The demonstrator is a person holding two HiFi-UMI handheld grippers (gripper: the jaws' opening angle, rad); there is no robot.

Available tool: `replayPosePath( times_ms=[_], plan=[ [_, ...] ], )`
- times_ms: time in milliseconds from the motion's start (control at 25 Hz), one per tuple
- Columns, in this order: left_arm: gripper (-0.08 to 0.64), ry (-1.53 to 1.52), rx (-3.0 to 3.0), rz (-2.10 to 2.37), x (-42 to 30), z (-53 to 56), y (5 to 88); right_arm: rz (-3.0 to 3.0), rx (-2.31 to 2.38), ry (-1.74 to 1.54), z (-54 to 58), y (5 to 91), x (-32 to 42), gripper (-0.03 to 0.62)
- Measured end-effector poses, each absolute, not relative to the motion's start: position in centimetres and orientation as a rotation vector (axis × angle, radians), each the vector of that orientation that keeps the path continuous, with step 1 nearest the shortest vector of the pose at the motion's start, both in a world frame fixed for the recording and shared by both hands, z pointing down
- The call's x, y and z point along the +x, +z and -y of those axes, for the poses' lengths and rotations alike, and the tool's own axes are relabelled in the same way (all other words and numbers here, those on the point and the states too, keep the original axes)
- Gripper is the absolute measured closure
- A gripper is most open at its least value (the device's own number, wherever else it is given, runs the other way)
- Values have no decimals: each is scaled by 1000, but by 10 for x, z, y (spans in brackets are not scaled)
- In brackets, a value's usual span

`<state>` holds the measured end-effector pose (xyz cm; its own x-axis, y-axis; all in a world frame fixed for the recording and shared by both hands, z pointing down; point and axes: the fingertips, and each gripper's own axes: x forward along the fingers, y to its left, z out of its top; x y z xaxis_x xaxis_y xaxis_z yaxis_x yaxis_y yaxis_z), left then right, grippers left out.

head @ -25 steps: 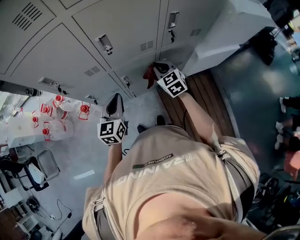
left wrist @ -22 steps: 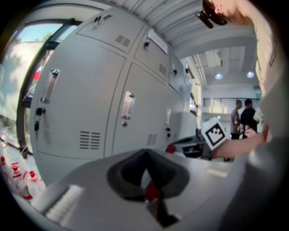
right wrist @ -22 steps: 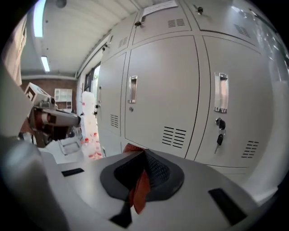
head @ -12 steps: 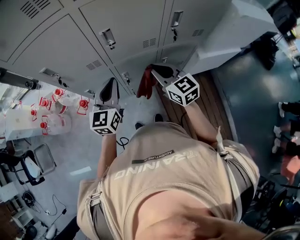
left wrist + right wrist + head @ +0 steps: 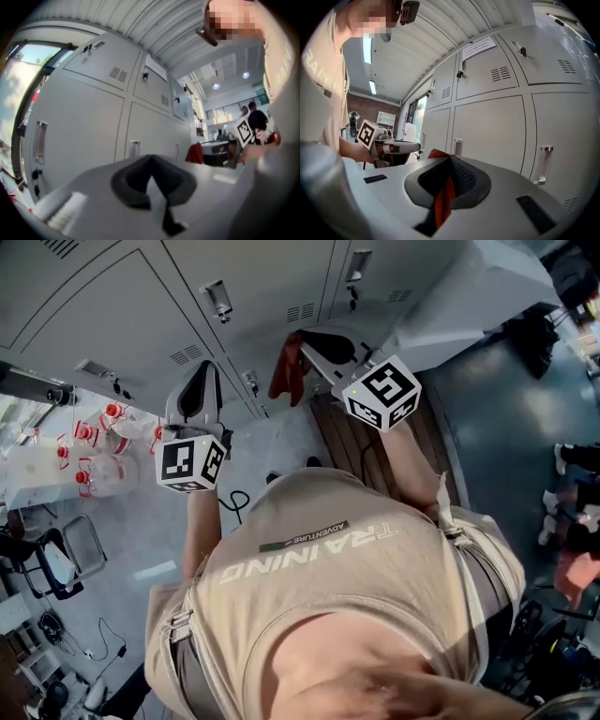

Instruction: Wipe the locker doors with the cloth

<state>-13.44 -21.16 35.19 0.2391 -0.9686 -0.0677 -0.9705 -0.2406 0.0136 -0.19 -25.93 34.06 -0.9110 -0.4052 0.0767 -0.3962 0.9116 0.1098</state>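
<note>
Red cloth [image 5: 286, 367] before shut locker doors [image 5: 253, 287].
The right gripper [image 5: 450, 164] pinched the cloth in its jaws; the left gripper [image 5: 151, 161] had its jaws closed on nothing.

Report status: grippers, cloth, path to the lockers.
Left gripper shut, empty. Right gripper shut on red cloth, cloth hanging loose. Locker doors ahead, no contact seen. Nothing between cloth and doors.

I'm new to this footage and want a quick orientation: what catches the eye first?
The red cloth pinched in the right gripper stands out, hanging in front of the wall of grey lockers. The left gripper is held up beside it, shut and empty. A cluster of red-capped bottles shows at the head view's far left.
</note>
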Motion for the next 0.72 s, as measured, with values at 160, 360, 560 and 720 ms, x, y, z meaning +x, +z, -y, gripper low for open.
replayPosePath(
  times_ms=[160,360,560,720],
  plan=[
    [555,86,-2419,-1903,-143,215,336,3014,610,-136,262,325,-5,574],
    [555,75,-2357,-1919,-160,221,321,3033,583,-119,266,319,-8,574],
    [555,80,-2347,-1930,-163,223,318,3041,593,-94,271,320,-8,574],
    [555,65,-2373,-1940,-159,222,328,3028,599,-58,273,329,-8,574]
  ],
)
